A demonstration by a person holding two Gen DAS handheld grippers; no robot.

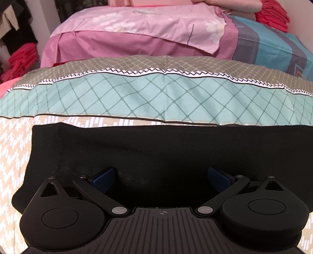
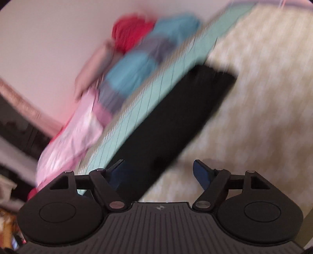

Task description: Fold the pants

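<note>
Black pants (image 1: 166, 152) cut off right; right view blurred; left gripper (image 1: 160, 175), right gripper (image 2: 158, 172) agape, empty.

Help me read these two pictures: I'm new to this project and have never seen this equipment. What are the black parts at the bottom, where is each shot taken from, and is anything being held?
Each picture comes from a camera mounted on a hand-held gripper that a person carries, looking forward along its two fingers. The black parts at the bottom are the gripper itself. The sharp picture is from the left gripper, the blurred, tilted one from the right gripper. Both look onto a bed with a patterned bedspread. On it lie black pants, apparently folded into a long strip. Behind are pink bedding and stacks of red clothes. Both grippers stand open with blue finger pads apart; neither holds anything.
</note>
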